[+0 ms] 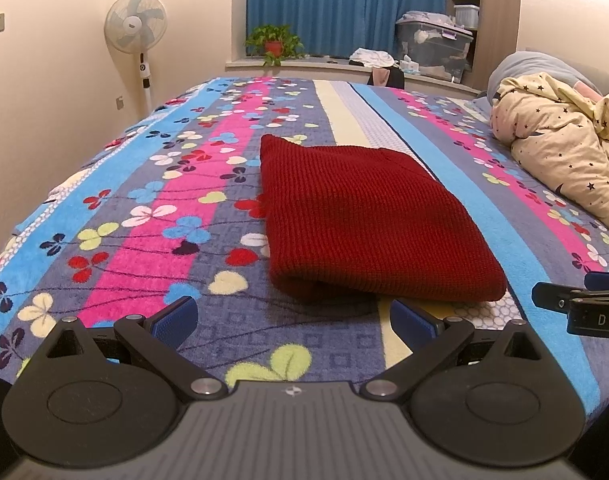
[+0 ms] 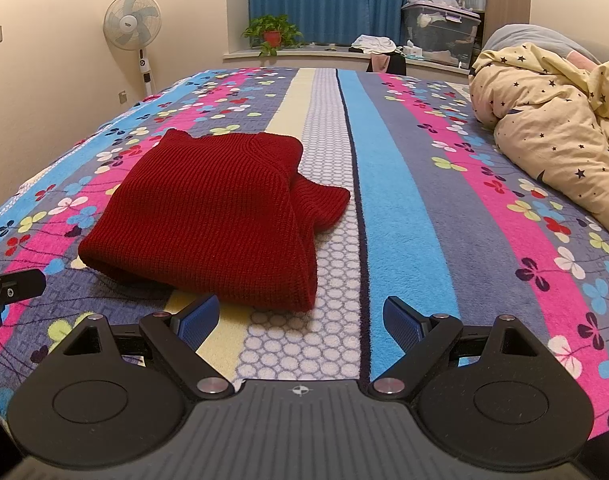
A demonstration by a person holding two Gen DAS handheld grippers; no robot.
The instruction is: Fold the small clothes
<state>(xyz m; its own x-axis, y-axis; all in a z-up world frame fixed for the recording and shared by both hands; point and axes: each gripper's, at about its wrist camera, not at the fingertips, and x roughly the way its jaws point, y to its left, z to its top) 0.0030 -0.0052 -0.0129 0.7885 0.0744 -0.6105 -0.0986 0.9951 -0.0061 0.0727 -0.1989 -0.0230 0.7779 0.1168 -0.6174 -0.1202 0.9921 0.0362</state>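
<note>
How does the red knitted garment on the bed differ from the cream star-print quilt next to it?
The red knitted garment is folded into a flat, compact stack; the cream star-print quilt is bunched in a loose heap. The garment is plain dark red, the quilt pale with dark stars. The quilt looks far bulkier. Both rest on the floral striped blanket.

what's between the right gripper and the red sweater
Nothing but bare blanket: the right wrist view shows the open right gripper just short of the folded red sweater.
</note>
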